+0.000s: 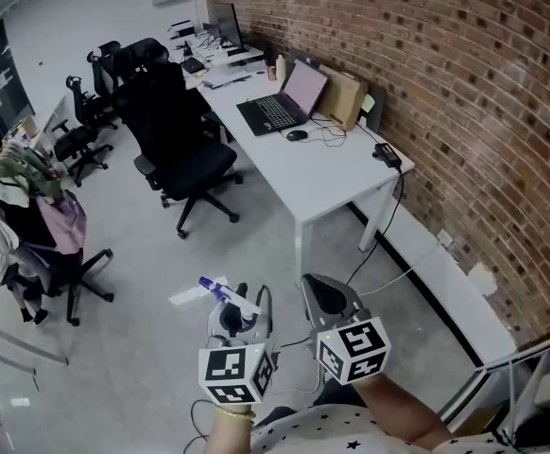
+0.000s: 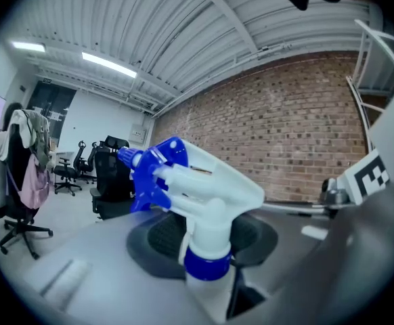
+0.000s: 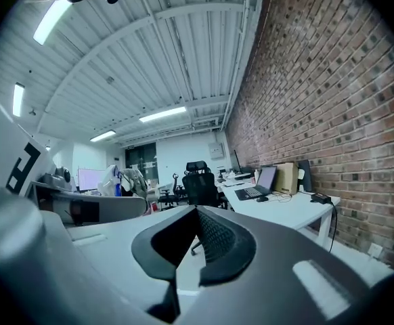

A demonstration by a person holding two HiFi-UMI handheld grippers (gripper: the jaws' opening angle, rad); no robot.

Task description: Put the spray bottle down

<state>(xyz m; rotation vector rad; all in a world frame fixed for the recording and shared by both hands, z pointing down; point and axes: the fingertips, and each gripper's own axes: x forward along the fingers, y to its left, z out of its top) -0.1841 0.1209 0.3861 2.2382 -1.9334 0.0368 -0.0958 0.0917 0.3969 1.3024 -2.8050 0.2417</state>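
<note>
Up close, left hand-held gripper [image 2: 207, 242] clamps spray bottle [image 2: 214, 181] neck, hidden overhead; right hand-held gripper [image 3: 195, 239] closed.

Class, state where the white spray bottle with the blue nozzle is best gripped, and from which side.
Likely grip the white spray bottle on its body below the blue collar, coming from behind, opposite the nozzle: it stands upright, and the trigger head overhangs forward, blocking that side.

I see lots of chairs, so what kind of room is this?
Most likely an office: a long white desk with an open laptop on it, black swivel chairs beside it, and a brick wall behind.
</note>
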